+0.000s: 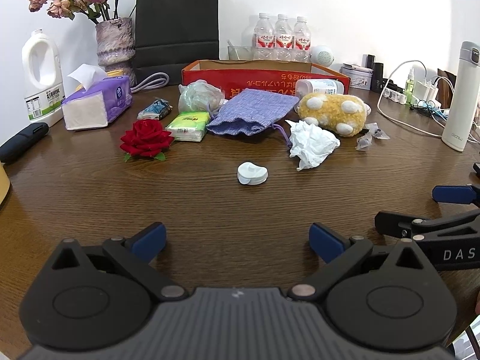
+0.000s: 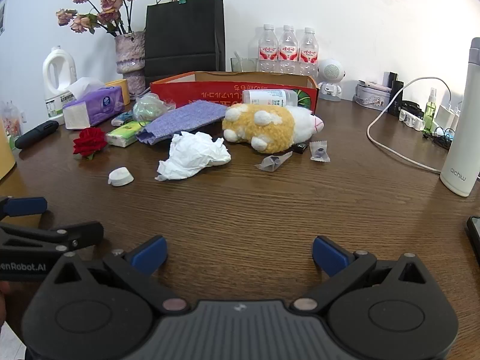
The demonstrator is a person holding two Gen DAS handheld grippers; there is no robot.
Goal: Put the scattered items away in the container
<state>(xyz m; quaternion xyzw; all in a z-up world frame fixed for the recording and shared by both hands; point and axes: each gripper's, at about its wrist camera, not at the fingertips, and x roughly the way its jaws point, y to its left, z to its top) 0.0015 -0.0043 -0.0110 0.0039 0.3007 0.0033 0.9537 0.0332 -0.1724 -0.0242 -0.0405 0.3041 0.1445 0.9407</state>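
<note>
Clutter lies across the middle of the desk (image 1: 210,198), just in front of the red cardboard box (image 1: 264,75) that sits at the far side with its top open. Your left hand-held gripper (image 1: 237,241) and right hand-held gripper (image 2: 238,253) both hover low over the near desk with jaws spread wide and nothing between them.

Nearest to you is the small white cap (image 1: 252,173), alone on bare wood. It looks hard, light and smooth, so pinch it across its round sides, squarely, or it may skid away.

The crumpled tissue (image 2: 195,156) weighs almost nothing and will crush; take any raised fold near its middle.

The yellow plush toy (image 2: 267,126) lies on its side touching the box front. It is soft and bulky, so close on the narrow part of the body and expect it to sag.

The purple cloth pouch (image 1: 255,111) is limp and flat; grip its gathered mouth at the near edge, where the cord is.

The red rose (image 1: 145,139) at the left is delicate, so hold it gently at the base of the bloom.

The green tissue packet (image 1: 189,125) beside the rose is wrapped in slick film, and gives slightly; take it across its short width.

2 small clear wrappers (image 2: 274,162) right of the plush are thin and slippery. Pinch an end.
</note>
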